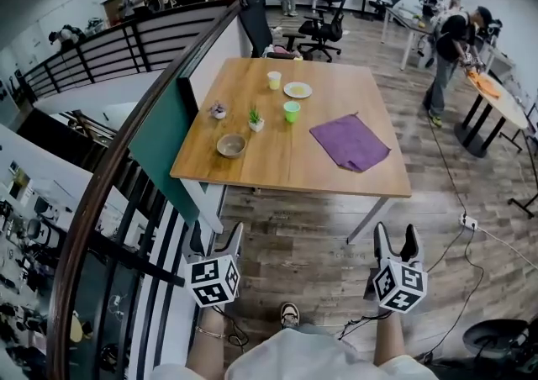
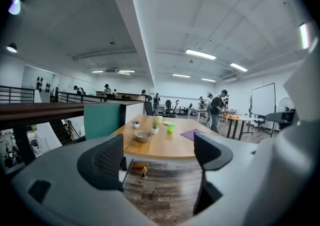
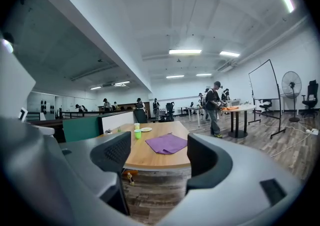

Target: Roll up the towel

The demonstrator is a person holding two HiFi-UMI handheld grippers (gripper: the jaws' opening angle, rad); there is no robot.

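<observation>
The purple towel is laid flat on the table at four o'clock. The left gripper and right gripper are held open, empty, toward six o'clock.

Open-plan office, grey-brown wood-plank floor, square light-wood table on white legs, teal partition panel along its left edge, black swivel chairs beyond its far edge, dark balcony railing, white ceiling strip lights, wheeled whiteboard, standing fan.

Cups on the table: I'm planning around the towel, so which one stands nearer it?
The bright green cup, just left of the purple towel; the pale yellow cup stands farther back.
</observation>
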